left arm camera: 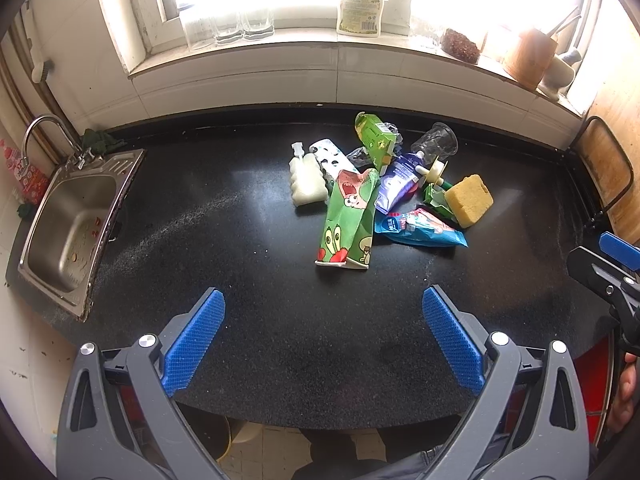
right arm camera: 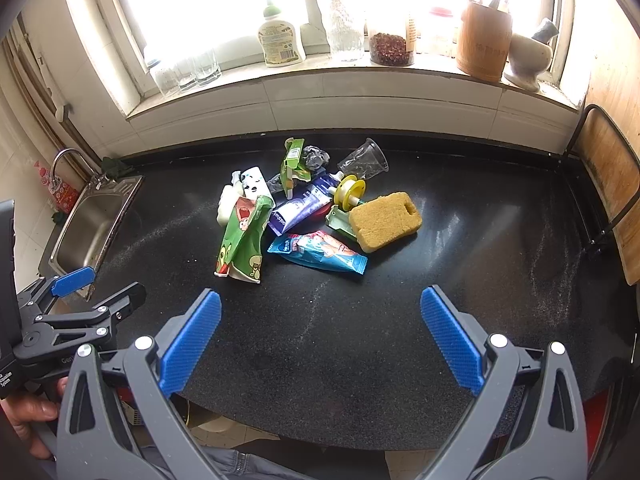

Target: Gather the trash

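Both grippers, left gripper (left arm camera: 323, 334) and right gripper (right arm camera: 320, 334), are spread wide and empty. Your green cartoon snack bag (left arm camera: 348, 220) lies dead ahead of the left, long axis pointing away.

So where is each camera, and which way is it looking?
Left wrist view: it sits on the left claw, open, looking forward over the black counter at the trash pile, with the sink to the left; the right claw shows at the right edge.
Right wrist view: it sits on the right claw, open, facing the same pile; the left claw and a hand show at the left.
Both share the yellow sponge, the green wrapper and the window.
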`<state>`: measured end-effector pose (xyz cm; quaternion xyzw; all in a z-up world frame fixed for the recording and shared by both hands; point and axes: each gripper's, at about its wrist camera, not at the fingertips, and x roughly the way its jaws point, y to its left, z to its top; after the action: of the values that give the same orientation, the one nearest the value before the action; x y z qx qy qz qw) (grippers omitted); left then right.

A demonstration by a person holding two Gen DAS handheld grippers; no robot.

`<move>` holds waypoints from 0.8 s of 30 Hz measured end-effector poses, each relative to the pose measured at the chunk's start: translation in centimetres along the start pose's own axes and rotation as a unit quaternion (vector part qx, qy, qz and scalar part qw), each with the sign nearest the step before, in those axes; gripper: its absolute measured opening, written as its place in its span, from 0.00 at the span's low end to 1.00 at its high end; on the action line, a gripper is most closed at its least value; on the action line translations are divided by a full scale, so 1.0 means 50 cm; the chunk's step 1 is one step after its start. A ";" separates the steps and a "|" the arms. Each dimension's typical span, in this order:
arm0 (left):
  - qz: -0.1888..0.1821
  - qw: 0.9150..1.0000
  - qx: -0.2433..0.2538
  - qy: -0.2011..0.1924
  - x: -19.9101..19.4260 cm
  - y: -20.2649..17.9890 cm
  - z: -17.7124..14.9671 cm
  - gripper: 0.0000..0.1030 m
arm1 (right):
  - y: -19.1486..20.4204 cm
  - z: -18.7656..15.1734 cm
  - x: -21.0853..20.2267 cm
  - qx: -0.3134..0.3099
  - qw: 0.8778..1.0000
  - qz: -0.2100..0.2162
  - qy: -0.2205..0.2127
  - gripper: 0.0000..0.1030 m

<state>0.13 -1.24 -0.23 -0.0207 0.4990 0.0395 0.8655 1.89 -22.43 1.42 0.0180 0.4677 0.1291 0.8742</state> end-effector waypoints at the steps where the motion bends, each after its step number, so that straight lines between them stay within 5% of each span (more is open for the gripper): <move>1: 0.000 1.000 0.000 0.000 0.000 0.000 0.000 0.94 | 0.000 0.000 0.000 0.000 1.000 0.000 0.000 0.94; 14: -0.006 1.000 0.027 -0.001 0.075 -0.019 0.031 0.94 | -0.061 0.032 0.071 0.000 1.000 0.016 -0.013 0.94; 24: -0.024 0.997 0.060 0.042 0.308 -0.050 0.068 0.93 | -0.174 0.100 0.307 -0.056 0.996 0.045 0.043 0.94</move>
<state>10.96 -2.74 -11.86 0.0181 0.5354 -0.0124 0.8443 15.95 -26.66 -9.59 -0.0160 0.4957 0.1951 0.8461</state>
